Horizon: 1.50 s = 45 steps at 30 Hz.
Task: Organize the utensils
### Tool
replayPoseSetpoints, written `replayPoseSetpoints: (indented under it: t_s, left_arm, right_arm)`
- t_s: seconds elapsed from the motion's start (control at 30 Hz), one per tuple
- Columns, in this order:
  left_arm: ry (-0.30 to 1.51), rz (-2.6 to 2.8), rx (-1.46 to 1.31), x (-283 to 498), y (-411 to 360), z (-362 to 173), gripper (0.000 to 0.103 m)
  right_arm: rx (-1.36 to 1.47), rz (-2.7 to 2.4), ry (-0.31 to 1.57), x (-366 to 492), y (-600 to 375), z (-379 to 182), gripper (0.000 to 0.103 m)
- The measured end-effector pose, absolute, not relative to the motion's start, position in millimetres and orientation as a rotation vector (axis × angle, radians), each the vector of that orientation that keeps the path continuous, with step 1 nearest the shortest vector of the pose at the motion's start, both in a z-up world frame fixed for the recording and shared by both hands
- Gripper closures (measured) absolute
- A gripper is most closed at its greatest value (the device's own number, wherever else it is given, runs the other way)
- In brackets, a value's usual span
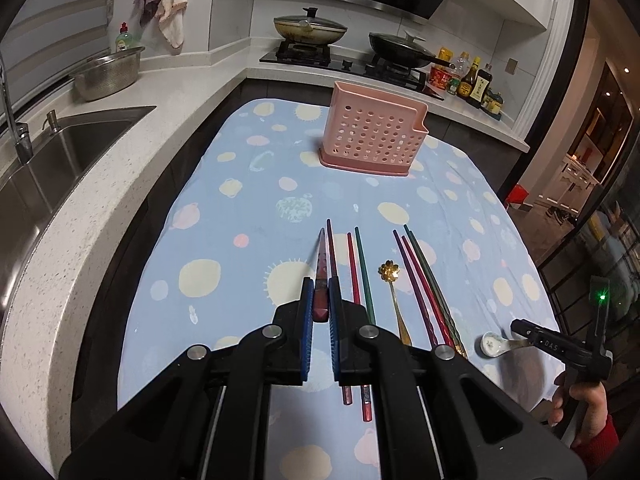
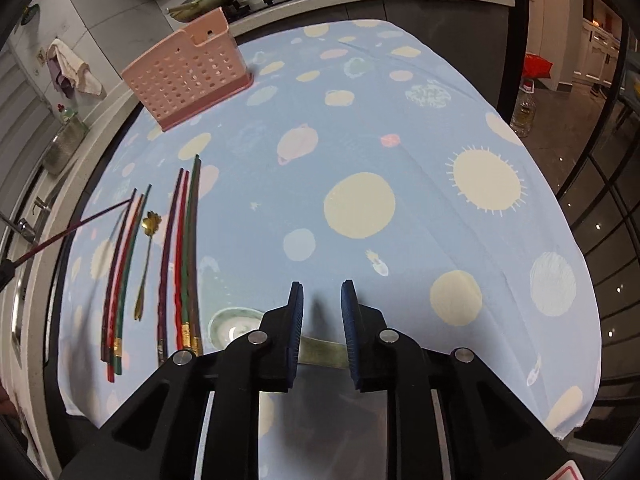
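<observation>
Red lacquered chopstick (image 1: 321,284) sat clamped in the left claw (image 1: 320,300) above the surface (image 1: 248,208), awaiting transfer to the pink perforated holder (image 1: 374,134), while the right claw (image 2: 322,320) straddled, unclosed, the white ceramic spoon (image 2: 236,330).

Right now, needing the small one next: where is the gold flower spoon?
Left wrist view: the gold flower spoon lies on the tablecloth, right of centre, between the two chopstick groups.
</observation>
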<state>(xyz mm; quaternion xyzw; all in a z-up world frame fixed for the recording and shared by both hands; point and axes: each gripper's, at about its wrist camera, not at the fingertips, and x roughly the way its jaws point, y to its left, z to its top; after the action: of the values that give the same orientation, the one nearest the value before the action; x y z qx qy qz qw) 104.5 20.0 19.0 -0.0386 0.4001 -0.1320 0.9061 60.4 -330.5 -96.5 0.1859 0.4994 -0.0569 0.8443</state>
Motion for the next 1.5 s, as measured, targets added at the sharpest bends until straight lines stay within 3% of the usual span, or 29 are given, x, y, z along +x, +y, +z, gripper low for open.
replayPoseSetpoints:
  t_s: [0.47, 0.57, 0.87, 0.93, 1.03, 1.5]
  left_arm:
    - [0.847, -0.286, -0.065, 102, 12, 16, 0.096]
    - [0.847, -0.289, -0.061, 99, 11, 15, 0.096]
    - [0.848, -0.292, -0.061, 95, 10, 15, 0.096]
    - [0.848, -0.294, -0.062, 94, 10, 15, 0.096]
    - [0.847, -0.293, -0.063, 94, 10, 16, 0.096]
    - [0.757, -0.29, -0.071, 108, 13, 48, 0.096]
  right_arm:
    - [0.442, -0.018, 1.107, 11, -294, -98, 0.083]
    - [0.448, -0.008, 1.102, 5, -289, -94, 0.076]
    - [0.427, 0.022, 1.142, 3, -270, -106, 0.075]
    - [0.41, 0.015, 1.144, 3, -269, -107, 0.079]
    - [0.379, 0.006, 1.147, 4, -268, -107, 0.093]
    - [0.292, -0.033, 0.985, 34, -281, -43, 0.096]
